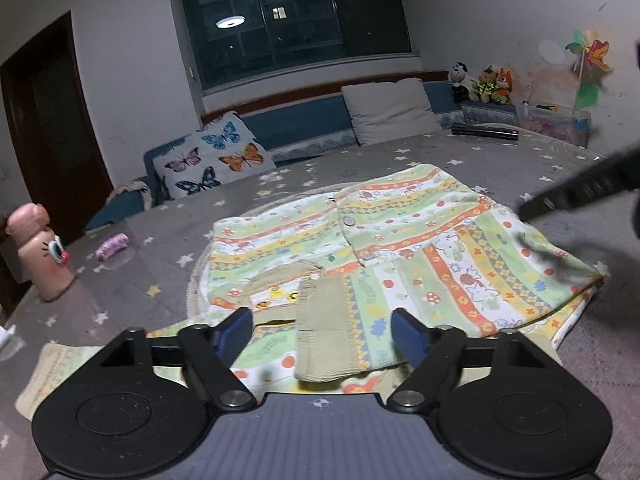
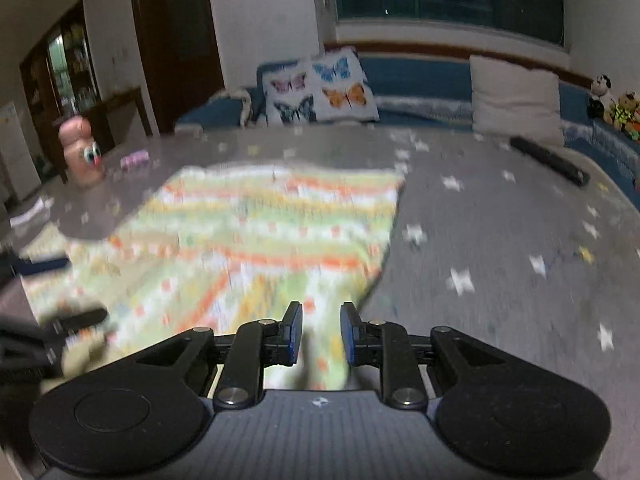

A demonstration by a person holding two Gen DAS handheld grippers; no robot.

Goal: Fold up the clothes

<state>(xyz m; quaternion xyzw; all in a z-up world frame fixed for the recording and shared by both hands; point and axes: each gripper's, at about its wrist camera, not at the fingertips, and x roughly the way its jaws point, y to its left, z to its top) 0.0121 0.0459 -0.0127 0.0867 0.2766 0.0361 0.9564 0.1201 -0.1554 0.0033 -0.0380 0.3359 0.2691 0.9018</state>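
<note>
Jaws of right gripper point(image 2: 320, 334) apart, blurred garment point(image 2: 256, 240) between.

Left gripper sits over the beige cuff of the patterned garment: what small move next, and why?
Probably close the left gripper on the beige cuff: the cuff lies between its open fingers, ungripped. The right gripper, also open, straddles the patterned garment at its edge.
</note>
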